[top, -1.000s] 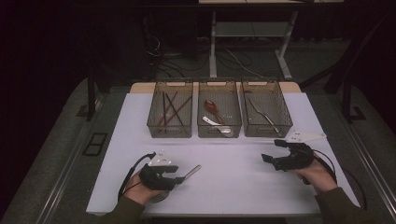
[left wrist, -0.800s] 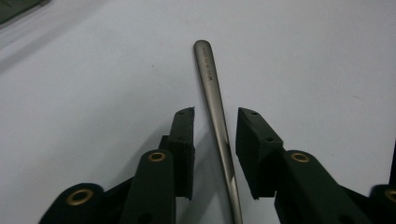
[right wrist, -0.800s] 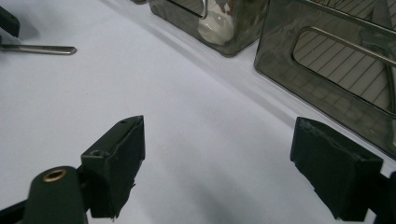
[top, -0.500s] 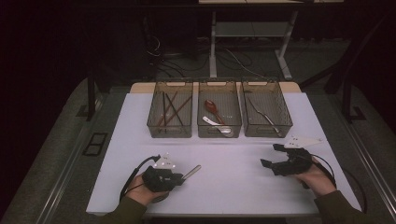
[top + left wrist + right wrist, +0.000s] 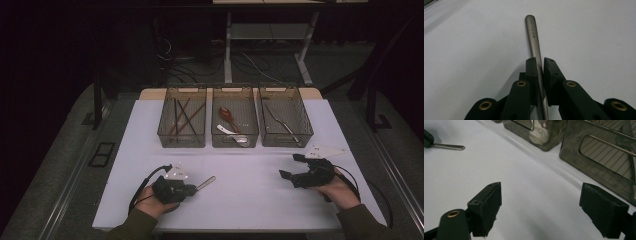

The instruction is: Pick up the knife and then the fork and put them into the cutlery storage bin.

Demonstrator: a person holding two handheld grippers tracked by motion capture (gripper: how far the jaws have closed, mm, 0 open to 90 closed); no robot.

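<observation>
Since the earlier frame, right gripper (image 5: 292, 166) had dropped lower and drawn nearer the person's edge of the white tabletop (image 5: 250, 195); left gripper (image 5: 192, 189) had kept its place near the front left.

Left gripper — jaws pressed together on a metal utensil handle (image 5: 534, 37), pinching it along its length; the handle ran forward between the jaws, its rounded, stamped end lying over the tabletop. From the high view the same handle pointed away from the gripper toward the right and slightly up the table. Whether its far end touched the surface could not be told.

Right gripper (image 5: 541, 207) — jaws spread wide, nothing between them, held over bare tabletop at the front right, well apart from the left gripper.

Three clear plastic bins in a row at the back of the tabletop, just beside one another:
- left bin (image 5: 182, 138) — several thin dark and reddish sticks, crossed.
- middle bin (image 5: 235, 140) — a reddish-brown spoon (image 5: 226, 114) and a white spoon (image 5: 232, 133).
- right bin (image 5: 286, 137) — a slim metal utensil (image 5: 280, 122), kind not clear.

Right gripper view showed the near walls of two bins (image 5: 599, 152) close ahead, and the held handle far off at upper left.
</observation>
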